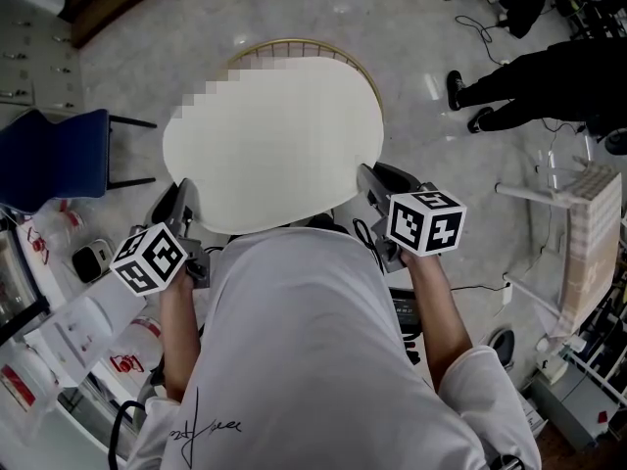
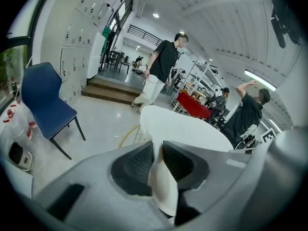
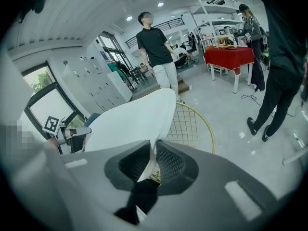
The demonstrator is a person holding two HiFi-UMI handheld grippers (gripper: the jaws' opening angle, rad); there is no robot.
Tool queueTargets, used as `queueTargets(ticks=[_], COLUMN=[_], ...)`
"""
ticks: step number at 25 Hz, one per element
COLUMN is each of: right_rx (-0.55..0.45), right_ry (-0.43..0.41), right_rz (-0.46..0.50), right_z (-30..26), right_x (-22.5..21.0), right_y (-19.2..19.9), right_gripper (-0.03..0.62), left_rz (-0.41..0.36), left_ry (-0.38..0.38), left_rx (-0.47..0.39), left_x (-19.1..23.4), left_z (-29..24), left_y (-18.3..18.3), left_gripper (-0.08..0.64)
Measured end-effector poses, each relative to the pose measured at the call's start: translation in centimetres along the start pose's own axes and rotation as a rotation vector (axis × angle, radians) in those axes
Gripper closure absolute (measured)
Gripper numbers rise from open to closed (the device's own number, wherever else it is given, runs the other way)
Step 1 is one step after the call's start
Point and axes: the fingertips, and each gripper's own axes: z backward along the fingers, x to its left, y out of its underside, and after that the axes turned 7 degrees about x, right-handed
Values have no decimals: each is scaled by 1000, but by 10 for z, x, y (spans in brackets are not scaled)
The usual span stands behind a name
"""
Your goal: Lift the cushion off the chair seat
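Observation:
A cream oval cushion (image 1: 274, 145) hangs in the air over a gold wire chair (image 1: 323, 49), of which only the back rim shows past its far edge. My left gripper (image 1: 186, 199) is shut on the cushion's near left edge, and my right gripper (image 1: 364, 179) is shut on its near right edge. In the left gripper view the cushion (image 2: 185, 129) edge is pinched between the dark pads (image 2: 137, 165). The right gripper view shows the cushion (image 3: 130, 121) folded between the pads (image 3: 168, 162), with the chair's wire mesh (image 3: 192, 126) below it.
A blue chair (image 1: 59, 155) stands on the floor at the left, next to plastic bags and clutter (image 1: 69, 262). A person in black (image 1: 549, 91) stands at the upper right. Another person (image 2: 161, 71) walks farther off, near a red-covered table (image 3: 228, 57). A white chair (image 1: 578, 233) lies at the right.

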Motion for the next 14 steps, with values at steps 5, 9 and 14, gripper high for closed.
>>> queueTargets(ticks=[5,9,14], right_rx=[4,4,12], right_ry=[-4,-4,0], right_rz=[12,11,2], right_z=[-2,-2,-4], right_x=[1,2,2], right_y=[-2,-1,4], right_gripper=[541,541,541], left_rz=[6,3,5], left_ry=[0,3,9], left_rx=[-2,-8,-2], left_x=[1,0,2], left_z=[0,3,1], left_y=[0,-2,1], left_gripper=[493,494,494])
